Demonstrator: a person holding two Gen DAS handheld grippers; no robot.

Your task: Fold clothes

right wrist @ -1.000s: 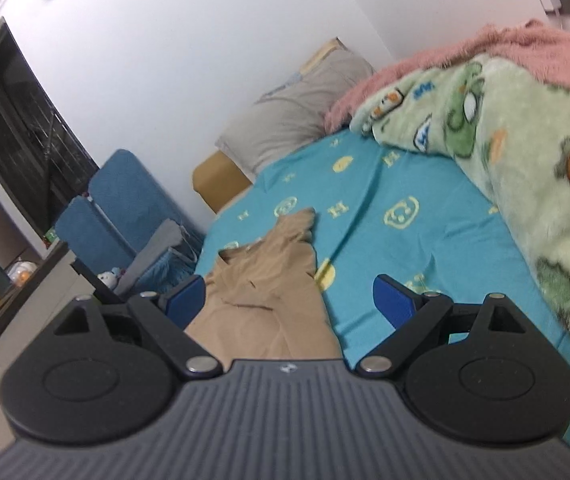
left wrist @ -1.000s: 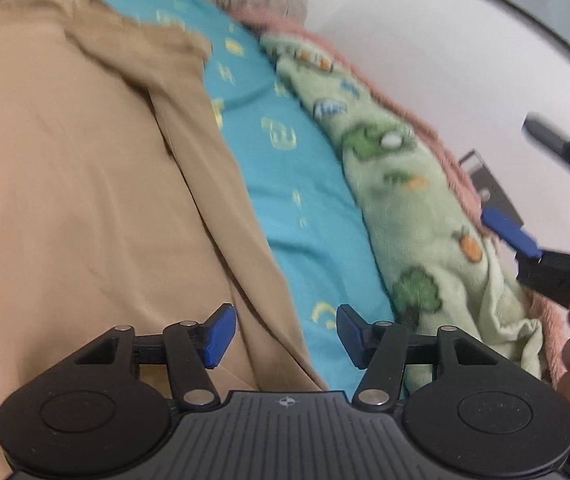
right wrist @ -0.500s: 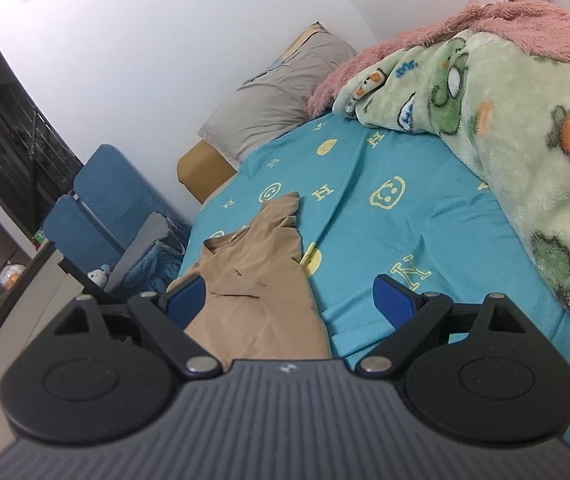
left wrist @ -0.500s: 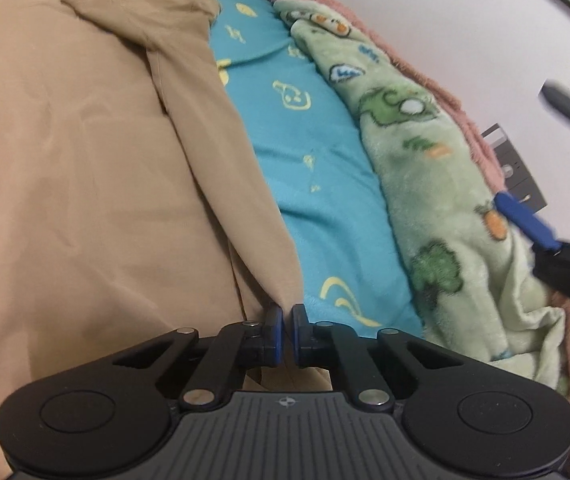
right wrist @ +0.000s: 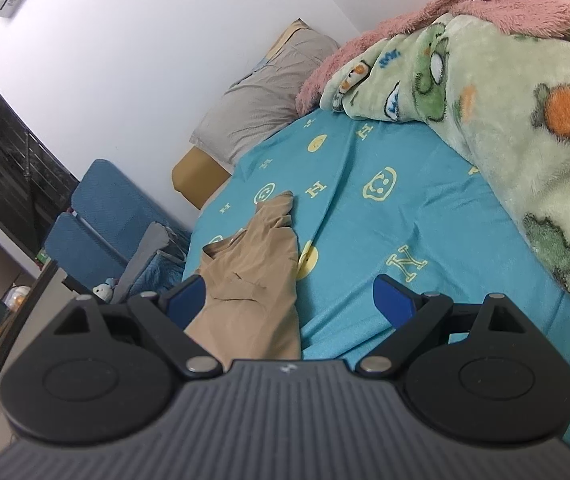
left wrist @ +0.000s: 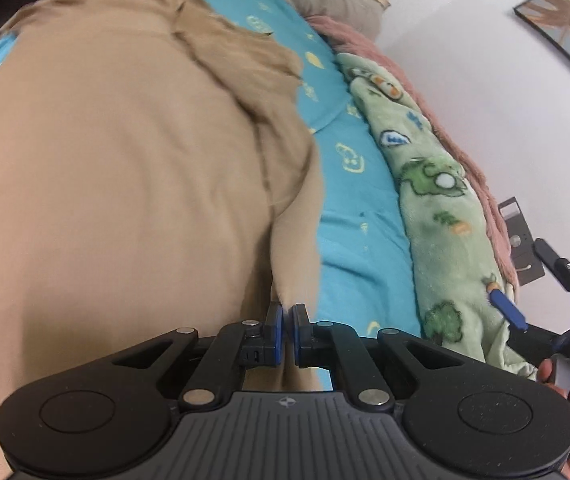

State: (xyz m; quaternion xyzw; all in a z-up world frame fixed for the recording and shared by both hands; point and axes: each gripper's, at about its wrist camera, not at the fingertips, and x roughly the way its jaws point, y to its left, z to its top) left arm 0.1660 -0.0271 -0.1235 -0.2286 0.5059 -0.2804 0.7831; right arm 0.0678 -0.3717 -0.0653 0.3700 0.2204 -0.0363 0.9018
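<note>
now | left hand-held gripper [left wrist: 287, 316] clenched on tan garment [left wrist: 125, 184] edge (blurred) | right hand-held gripper [right wrist: 290, 296] released, garment beneath

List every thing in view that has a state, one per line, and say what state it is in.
Left hand-held gripper: shut on the edge of the tan garment.
Right hand-held gripper: open, holding nothing.
Tan garment: spread on the bed, not yet folded, one edge pinched and lifted.
Green blanket: bunched along the wall side of the bed.
Pink blanket: crumpled behind the green one.
Pillow: lying at the head of the bed.
</note>
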